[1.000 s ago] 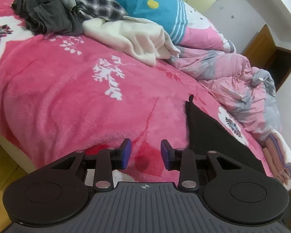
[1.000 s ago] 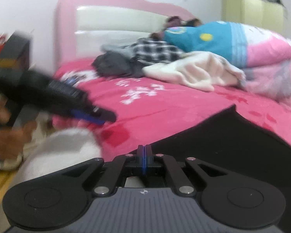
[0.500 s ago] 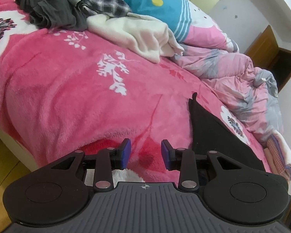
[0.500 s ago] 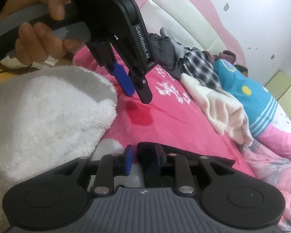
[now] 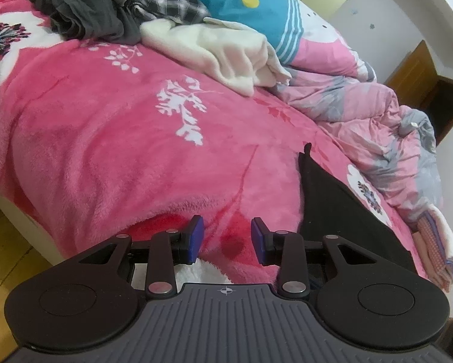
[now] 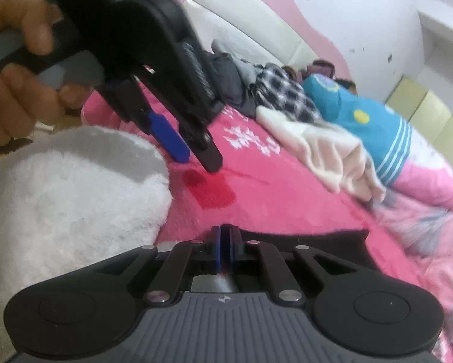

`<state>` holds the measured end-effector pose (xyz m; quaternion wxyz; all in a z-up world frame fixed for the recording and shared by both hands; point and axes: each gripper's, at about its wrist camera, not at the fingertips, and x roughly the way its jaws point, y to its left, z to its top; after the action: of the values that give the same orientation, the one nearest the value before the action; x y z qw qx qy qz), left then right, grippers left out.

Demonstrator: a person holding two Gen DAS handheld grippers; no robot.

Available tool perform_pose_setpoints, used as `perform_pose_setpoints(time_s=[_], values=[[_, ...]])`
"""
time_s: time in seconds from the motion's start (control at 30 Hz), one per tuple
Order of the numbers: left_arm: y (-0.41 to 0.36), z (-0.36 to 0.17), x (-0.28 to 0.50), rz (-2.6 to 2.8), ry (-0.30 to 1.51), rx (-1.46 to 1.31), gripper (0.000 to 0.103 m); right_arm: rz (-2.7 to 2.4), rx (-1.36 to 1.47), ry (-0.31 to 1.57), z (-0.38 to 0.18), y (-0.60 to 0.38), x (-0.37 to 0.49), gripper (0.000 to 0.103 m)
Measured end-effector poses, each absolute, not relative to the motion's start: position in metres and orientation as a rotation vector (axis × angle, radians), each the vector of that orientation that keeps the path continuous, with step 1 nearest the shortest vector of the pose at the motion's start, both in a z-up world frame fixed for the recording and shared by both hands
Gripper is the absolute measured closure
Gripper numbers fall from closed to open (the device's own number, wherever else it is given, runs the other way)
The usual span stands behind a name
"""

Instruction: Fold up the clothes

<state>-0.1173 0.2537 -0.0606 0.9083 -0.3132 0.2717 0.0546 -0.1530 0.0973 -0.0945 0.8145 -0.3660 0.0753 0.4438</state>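
A black garment [image 5: 341,211] lies flat on the pink bedspread [image 5: 105,139] near the bed's front edge, one corner pointing away. My right gripper [image 6: 225,236] sits at the near edge of that black garment [image 6: 305,242]. Its jaws are closing on the cloth's edge, and only a thin slit is left between the blue pads. My left gripper [image 5: 227,236] is open over the bed's edge with nothing between its pads. In the right wrist view the left gripper [image 6: 196,163] hovers just above the bedspread, held by a person's hand [image 6: 21,90].
A pile of clothes lies at the head of the bed: a dark grey piece [image 5: 84,12], a plaid shirt [image 5: 166,0] and a cream garment [image 5: 220,51]. A crumpled pink quilt [image 5: 377,115] and a folded stack [image 5: 438,242] are at the right. White fluffy fabric [image 6: 60,199] bulges at the near left.
The right gripper's view has rolled and swung towards the left gripper. Its jaws parted over the black cloth and have come nearly together again. The left gripper has stayed open and still.
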Motion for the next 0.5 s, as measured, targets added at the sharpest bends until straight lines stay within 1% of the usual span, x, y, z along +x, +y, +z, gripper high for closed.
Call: perform_pose_setpoints(time_s=[0.23, 0.33, 0.4, 0.5], values=[[0.241, -0.045, -0.113, 0.094, 0.547, -0.635, 0.068, 1.087, -0.606, 0.238, -0.075, 0.068, -0.162, 0.095], [0.223, -0.033, -0.108, 0.033, 0.523, -0.596, 0.067, 1.071, -0.403, 0.355, -0.061, 0.026, -0.148, 0.095], [0.206, -0.028, -0.1, -0.031, 0.514, -0.572, 0.065, 1.007, -0.285, 0.419, -0.052, -0.01, -0.137, 0.095], [0.177, -0.029, -0.081, -0.113, 0.539, -0.539, 0.064, 0.859, -0.137, 0.496, -0.042, -0.07, -0.125, 0.094]])
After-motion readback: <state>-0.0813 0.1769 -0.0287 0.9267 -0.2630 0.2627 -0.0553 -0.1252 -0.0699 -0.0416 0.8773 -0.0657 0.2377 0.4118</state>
